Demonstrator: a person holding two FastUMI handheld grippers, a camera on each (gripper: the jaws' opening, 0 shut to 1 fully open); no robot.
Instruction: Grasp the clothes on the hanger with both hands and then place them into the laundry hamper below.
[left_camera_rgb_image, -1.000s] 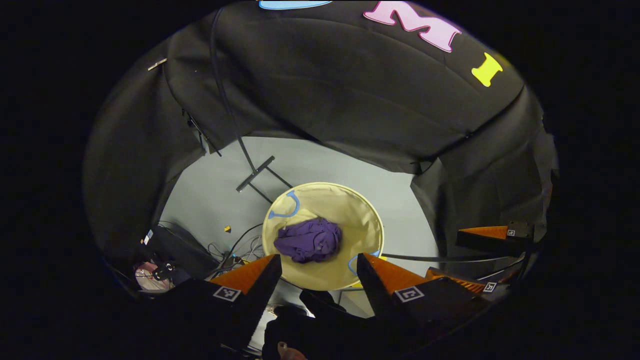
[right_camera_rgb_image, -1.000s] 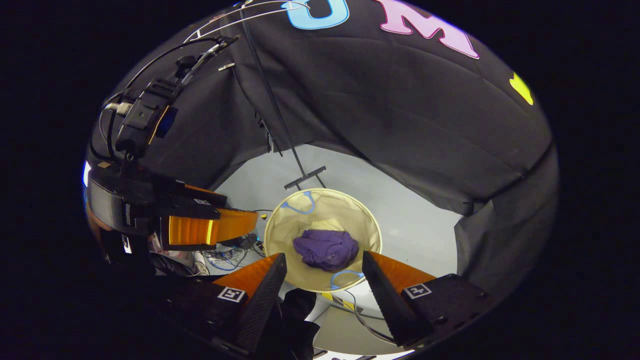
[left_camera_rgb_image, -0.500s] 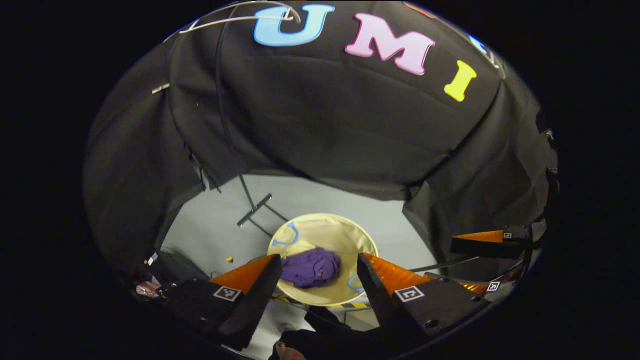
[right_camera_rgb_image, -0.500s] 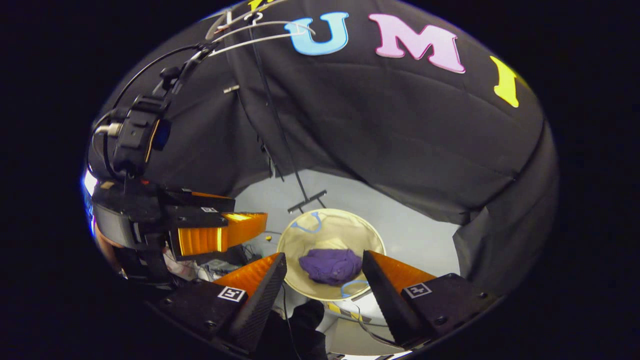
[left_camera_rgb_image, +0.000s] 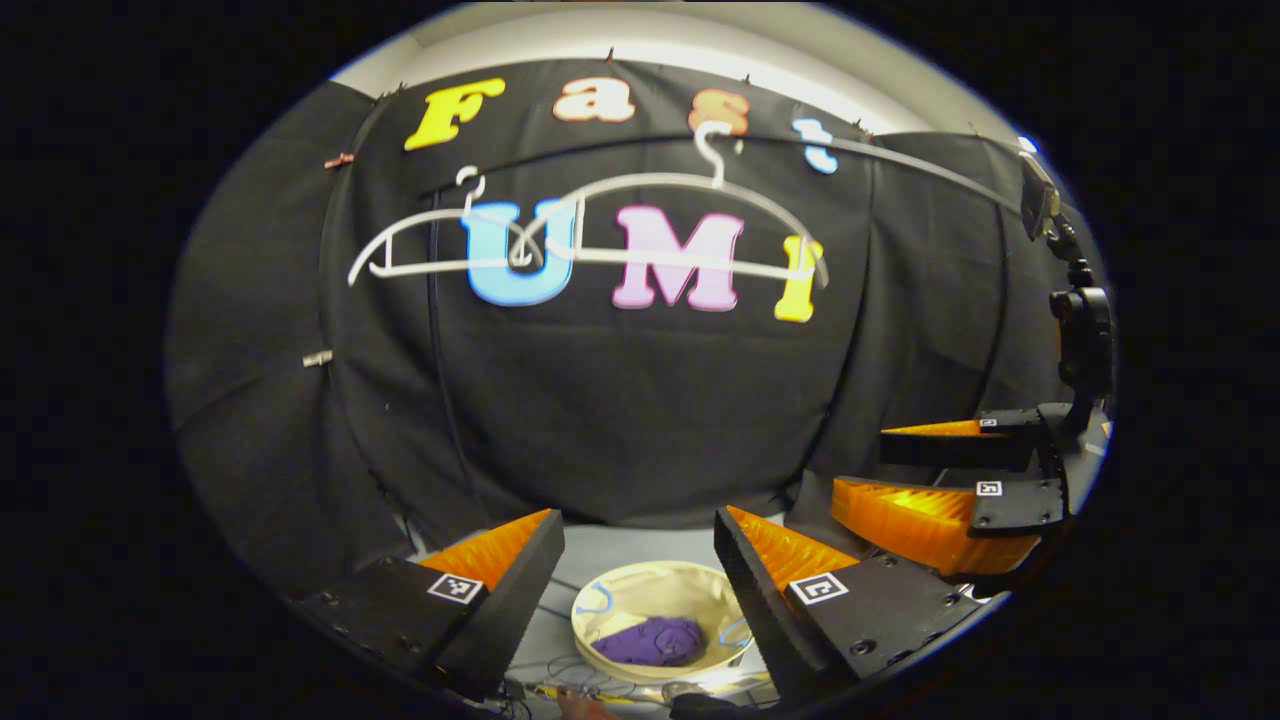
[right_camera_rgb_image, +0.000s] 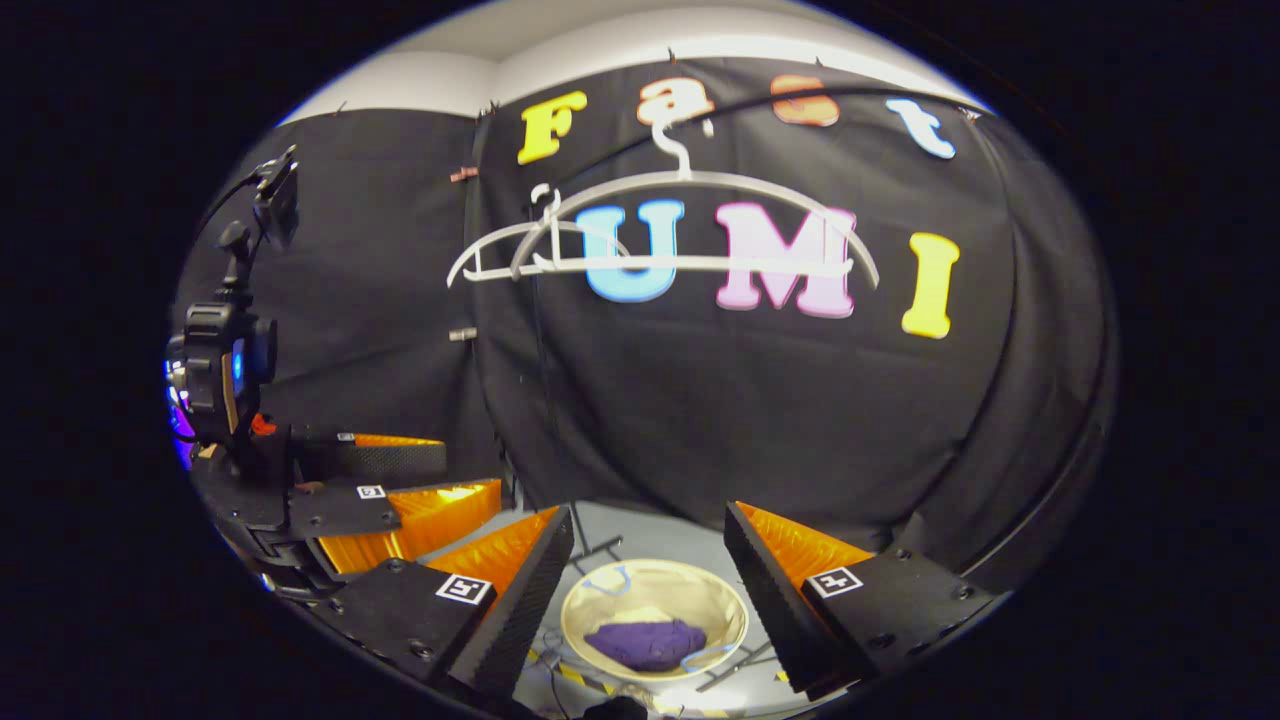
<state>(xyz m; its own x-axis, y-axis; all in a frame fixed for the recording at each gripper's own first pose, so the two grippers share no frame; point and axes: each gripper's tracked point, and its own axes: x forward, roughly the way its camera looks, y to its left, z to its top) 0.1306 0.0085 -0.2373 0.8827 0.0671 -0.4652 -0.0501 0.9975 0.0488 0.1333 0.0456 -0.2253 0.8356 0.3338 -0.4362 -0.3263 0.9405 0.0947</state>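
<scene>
Black cloth wall fills the background, w/ two bare white hangers (left_camera_rgb_image: 590, 225) hooked on a rail up high; no garment on either. Down on the grey floor sits the laundry hamper (left_camera_rgb_image: 655, 590), round, cream fabric w/ blue handles. Inside it: one crumpled purple garment (left_camera_rgb_image: 655, 640), lying toward the near side, nothing else in there that I can make out.

Left tool (left_camera_rgb_image: 640, 560) is spread wide, nothing between its fingers. Right tool (right_camera_rgb_image: 650, 560) likewise agape & empty. Both are raised well above the hamper, pointing at the wall, and sit near each other, side by side.

Judgement: task looks essentially done, since the clothes are off the hanger and in the hamper below. Step in hand seems to be the pull-back after release. Next move calls for little: hold both tools clear of the hangers & rail, no re-grasp needed.
</scene>
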